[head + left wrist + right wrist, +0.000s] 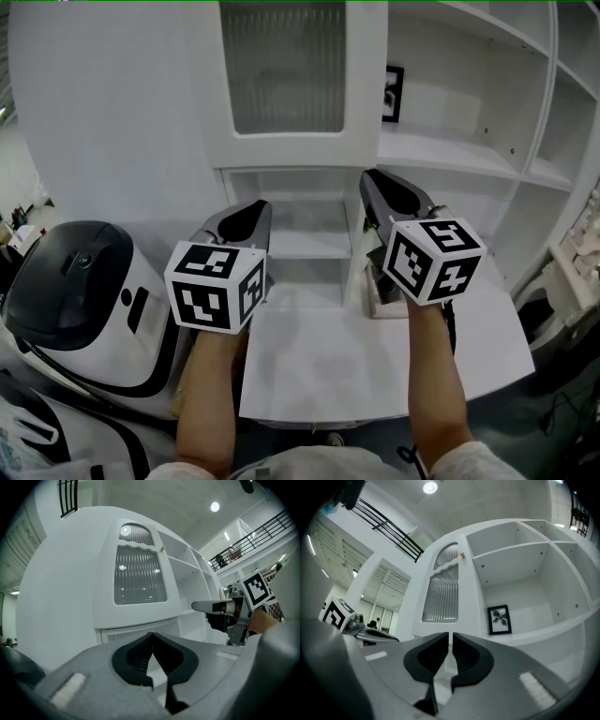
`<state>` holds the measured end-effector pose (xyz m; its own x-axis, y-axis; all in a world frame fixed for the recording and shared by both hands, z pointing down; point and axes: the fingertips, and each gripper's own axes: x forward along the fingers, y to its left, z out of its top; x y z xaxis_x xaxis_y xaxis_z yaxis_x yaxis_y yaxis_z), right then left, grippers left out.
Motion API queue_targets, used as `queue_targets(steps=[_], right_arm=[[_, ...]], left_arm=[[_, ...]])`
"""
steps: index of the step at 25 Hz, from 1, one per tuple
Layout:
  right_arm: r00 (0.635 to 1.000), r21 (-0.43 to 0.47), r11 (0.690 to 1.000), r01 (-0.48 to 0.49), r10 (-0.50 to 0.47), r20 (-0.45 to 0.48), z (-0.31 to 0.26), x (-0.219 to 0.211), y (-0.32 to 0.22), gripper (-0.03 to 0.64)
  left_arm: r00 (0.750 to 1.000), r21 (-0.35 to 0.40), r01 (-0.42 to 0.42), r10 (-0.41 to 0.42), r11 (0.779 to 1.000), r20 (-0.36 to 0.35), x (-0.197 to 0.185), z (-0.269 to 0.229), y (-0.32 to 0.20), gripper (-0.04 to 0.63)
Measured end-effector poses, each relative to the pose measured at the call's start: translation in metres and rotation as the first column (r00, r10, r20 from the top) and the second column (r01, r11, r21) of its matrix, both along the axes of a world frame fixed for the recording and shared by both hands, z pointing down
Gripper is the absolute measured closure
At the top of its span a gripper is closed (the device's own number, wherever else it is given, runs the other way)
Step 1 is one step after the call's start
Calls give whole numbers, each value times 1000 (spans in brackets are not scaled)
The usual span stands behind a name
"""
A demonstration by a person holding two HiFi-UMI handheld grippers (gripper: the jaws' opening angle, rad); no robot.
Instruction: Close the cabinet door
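Where the desk (328, 366) ends at its far edge, a tall white cabinet (450, 150) fills the head view, with open shelves on its right half and lower shelves at the middle. Its door (289, 70), a white frame around a ribbed glass pane, stands at the upper middle, straight beyond the middle of the desk's far edge and just left of the open shelves. It looks to lie flat with the cabinet front, though whether it is fully seated cannot be told. Off the desk's left edge sits a rounded black-and-white machine (84, 281).

Both tongs are held about level over the far part of the desk, pointing at the cabinet, and touch neither it nor the door. The left tongs (255, 211) hang near the far left corner, below the door's left side. In the left gripper view their pads meet at the tip, with nothing between them (152, 638). The right tongs (377, 183) hang further right along the far edge, below the door's right edge. In the right gripper view they are drawn together to a hairline slit and hold nothing (450, 637). Each carries its marker cube, left (216, 286) and right (433, 260), above a bare forearm.

A small framed picture (393, 94) leans at the back of the open shelf right of the door. A tiny knob (462, 554) sits high on the door's edge.
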<state>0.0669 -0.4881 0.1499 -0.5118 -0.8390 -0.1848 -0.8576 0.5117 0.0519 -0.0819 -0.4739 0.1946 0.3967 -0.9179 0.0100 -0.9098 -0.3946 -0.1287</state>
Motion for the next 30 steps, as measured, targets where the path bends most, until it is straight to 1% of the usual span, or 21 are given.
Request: queue_targets(steps=[3, 11, 21, 30], right_arm=[[1000, -17, 1000, 0, 0, -6, 9, -8, 11, 594], [1000, -35, 999, 0, 0, -7, 20, -22, 42, 605], [1000, -71, 997, 21, -22, -14, 39, -38, 73, 614], [1000, -76, 997, 11, -13, -22, 43, -43, 86, 614]], left_arm=[[1000, -8, 12, -12, 1000, -10, -10, 5, 11, 594], [998, 2, 42, -42, 999, -36, -33, 7, 39, 594], [999, -12, 38, -38, 999, -33, -44, 20, 68, 594], [999, -7, 23, -23, 1000, -28, -47, 19, 78, 594]])
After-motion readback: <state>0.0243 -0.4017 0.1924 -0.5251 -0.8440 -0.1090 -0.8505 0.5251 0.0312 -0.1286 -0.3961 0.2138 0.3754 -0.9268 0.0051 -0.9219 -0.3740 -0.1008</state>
